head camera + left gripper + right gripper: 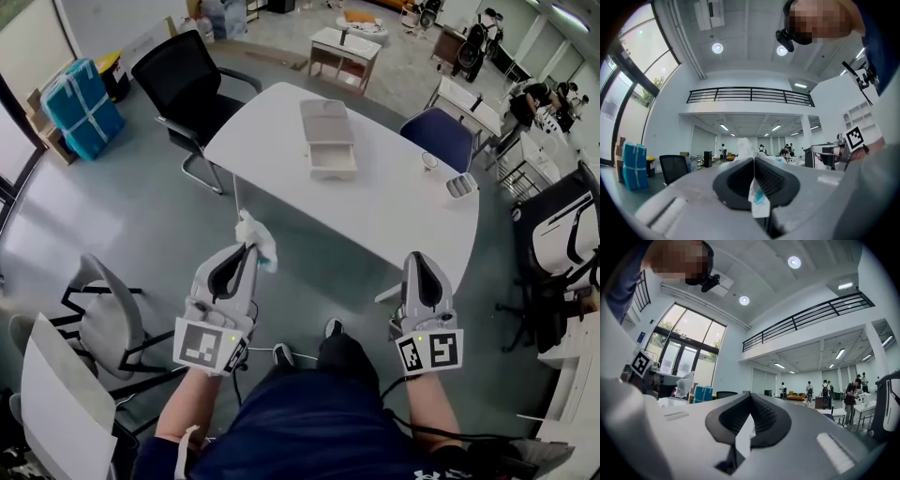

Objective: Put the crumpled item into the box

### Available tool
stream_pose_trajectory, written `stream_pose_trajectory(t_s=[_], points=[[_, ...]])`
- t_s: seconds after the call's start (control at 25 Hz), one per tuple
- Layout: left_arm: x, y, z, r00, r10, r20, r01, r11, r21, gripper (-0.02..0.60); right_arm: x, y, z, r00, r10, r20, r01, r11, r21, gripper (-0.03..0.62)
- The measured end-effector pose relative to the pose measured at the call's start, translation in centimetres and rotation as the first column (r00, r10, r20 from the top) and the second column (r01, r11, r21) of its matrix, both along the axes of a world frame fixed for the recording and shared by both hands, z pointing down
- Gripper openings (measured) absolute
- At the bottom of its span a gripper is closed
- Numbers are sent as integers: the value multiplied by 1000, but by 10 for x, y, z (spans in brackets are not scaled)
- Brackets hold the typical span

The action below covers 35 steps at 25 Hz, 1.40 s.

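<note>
- Pinching a crumpled white wrapper [259,240] with a blue patch, the left gripper [249,249] has its ribbed black pads closed on it, near the table edge.
- Right gripper [415,258]: pads pressed together, empty.
- The open, pale rectangular box [332,161] sits on the rounded white table [272,131], well apart from the wrapper.

The fingers [733,180] of the left gripper [753,160] hide most of the crumpled item [744,146] in that gripper's view. The white sliver [744,439] between the fingers of the right gripper [750,397] cannot be identified. The small things [459,185] at the surface's [394,220] corner are too small to tell.
</note>
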State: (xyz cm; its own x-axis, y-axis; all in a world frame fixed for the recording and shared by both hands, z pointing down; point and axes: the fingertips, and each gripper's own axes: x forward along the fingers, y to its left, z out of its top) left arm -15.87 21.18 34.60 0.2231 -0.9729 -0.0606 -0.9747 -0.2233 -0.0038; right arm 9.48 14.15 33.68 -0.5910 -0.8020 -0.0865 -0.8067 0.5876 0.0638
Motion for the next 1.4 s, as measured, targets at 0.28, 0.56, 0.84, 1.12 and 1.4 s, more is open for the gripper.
stream_pose_trajectory(t_s=[0.28, 0.56, 0.84, 1.12, 1.4], points=[[-11, -38, 14, 1000, -1, -2, 0, 1000, -31, 9, -23, -35, 13, 1000, -27, -13, 26, 999, -37, 2], [-20, -92, 15, 998, -36, 51, 39, 997, -71, 9, -41, -98, 17, 996, -82, 35, 83, 995, -55, 2], [-6, -164, 20, 995, -62, 72, 70, 992, -106, 9, -34, -173, 24, 990, -124, 72, 130, 988, -81, 2], [5, -230, 24, 993, -77, 93, 88, 988, -126, 9, -18, -241, 39, 989, -117, 86, 128, 982, -140, 2], [8, -277, 39, 993, -45, 106, 61, 985, -161, 9, -12, -287, 49, 993, -79, 83, 92, 982, -167, 2]])
